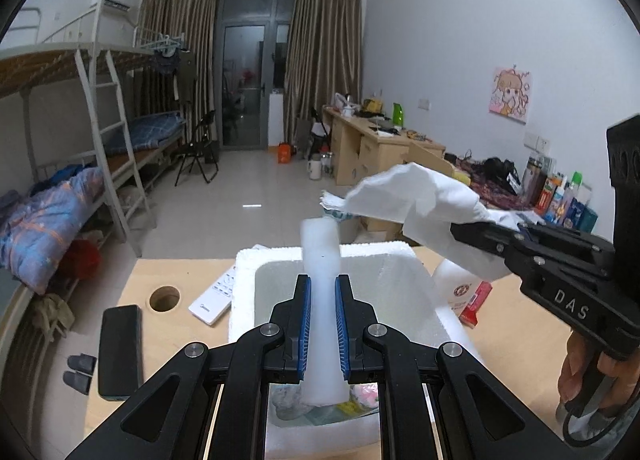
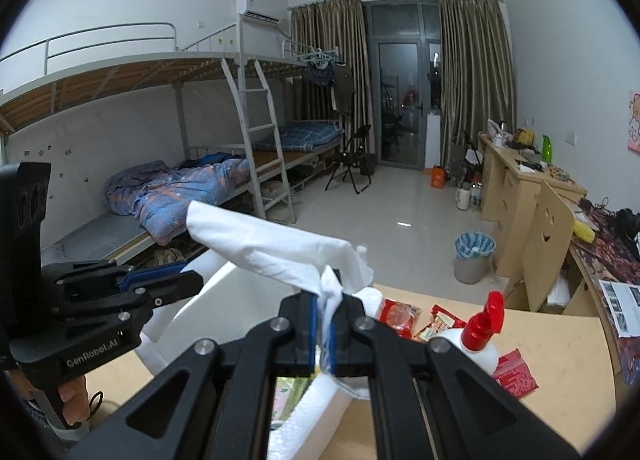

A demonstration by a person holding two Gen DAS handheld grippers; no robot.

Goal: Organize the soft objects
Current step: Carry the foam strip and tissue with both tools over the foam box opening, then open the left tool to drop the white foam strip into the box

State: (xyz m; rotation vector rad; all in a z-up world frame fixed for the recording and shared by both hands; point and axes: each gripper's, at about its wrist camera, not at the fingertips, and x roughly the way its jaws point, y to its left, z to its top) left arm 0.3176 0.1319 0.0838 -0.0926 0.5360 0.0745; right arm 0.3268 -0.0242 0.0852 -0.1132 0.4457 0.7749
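My left gripper is shut on a white foam strip and holds it upright over the open white foam box; it also shows in the right wrist view. My right gripper is shut on a crumpled white tissue held above the box's far right; it also shows in the left wrist view, with the tissue spreading leftward. Soft packets lie in the bottom of the box.
On the wooden table: a black phone, a white remote, a round cable hole, a white spray bottle with red nozzle and red snack packets. Bunk beds stand left, desks right.
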